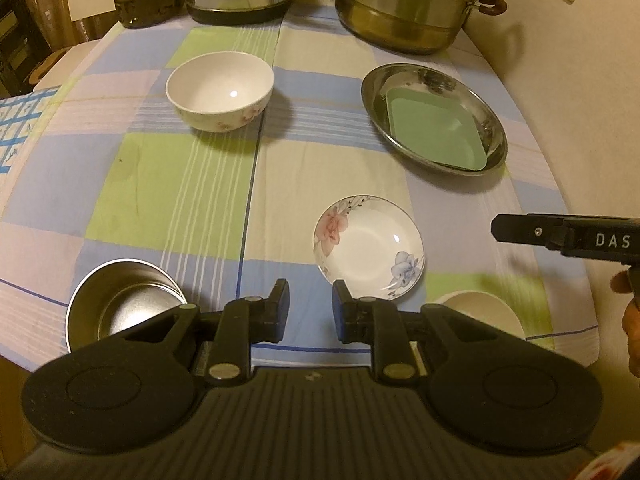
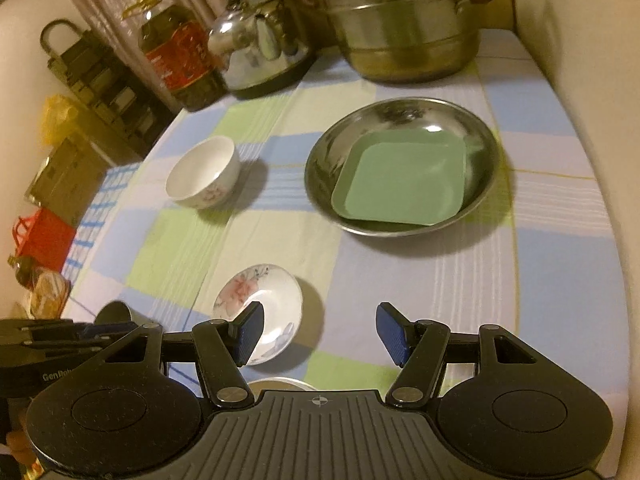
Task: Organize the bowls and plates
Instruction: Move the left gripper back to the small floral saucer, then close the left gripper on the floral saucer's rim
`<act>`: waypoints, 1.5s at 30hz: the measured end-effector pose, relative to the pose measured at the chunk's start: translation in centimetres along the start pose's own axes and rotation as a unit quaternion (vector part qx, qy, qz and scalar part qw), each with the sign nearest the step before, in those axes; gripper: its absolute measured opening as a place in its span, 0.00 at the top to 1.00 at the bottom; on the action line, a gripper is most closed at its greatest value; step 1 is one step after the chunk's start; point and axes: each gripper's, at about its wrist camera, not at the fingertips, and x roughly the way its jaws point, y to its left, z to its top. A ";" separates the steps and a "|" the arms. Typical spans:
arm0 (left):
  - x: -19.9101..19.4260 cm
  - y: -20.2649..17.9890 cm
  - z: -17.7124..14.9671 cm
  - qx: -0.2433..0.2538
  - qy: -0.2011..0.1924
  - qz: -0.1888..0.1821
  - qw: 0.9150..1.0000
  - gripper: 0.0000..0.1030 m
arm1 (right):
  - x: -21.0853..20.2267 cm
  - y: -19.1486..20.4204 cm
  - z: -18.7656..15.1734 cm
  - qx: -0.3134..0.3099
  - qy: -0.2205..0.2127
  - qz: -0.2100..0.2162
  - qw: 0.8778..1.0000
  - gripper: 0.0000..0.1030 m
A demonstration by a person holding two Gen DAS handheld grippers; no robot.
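My left gripper (image 1: 311,309) hovers over the table's near edge, its jaws a little apart with nothing between them. Just beyond it lies a small floral saucer (image 1: 370,246). A steel cup (image 1: 120,304) stands at its left and a white bowl (image 1: 480,308) at its right. My right gripper (image 2: 320,332) is open and empty, with the floral saucer (image 2: 260,312) partly behind its left finger. Farther back stand a white floral bowl (image 1: 220,92) (image 2: 204,172) and a round steel plate (image 2: 316,168) holding a green square plate (image 2: 400,184).
A steel steamer pot (image 2: 400,20), a kettle (image 2: 260,48) and an oil bottle (image 2: 180,56) line the back of the checked tablecloth (image 2: 540,272). A wall closes the right side. The table drops off at the left, with clutter on the floor.
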 end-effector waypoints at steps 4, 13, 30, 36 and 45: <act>0.8 0.1 -0.2 0.001 0.004 0.003 1.000 0.81 | 1.1 0.4 -0.4 -0.016 0.009 0.008 1.000 0.39; 3.0 0.7 -0.5 -0.011 0.014 -0.011 1.000 0.81 | 4.0 0.8 -1.0 -0.047 0.035 0.010 0.998 0.54; 6.2 0.5 0.0 -0.036 0.043 -0.042 0.998 0.81 | 6.9 1.2 -0.8 -0.069 0.054 0.021 0.996 0.72; 7.0 0.5 0.5 -0.045 0.046 -0.048 0.997 0.80 | 7.8 1.6 -0.6 -0.075 0.061 0.024 0.995 0.76; 8.4 0.5 0.9 -0.061 0.056 -0.061 0.995 0.81 | 8.9 1.5 0.0 -0.080 0.064 0.020 0.995 0.77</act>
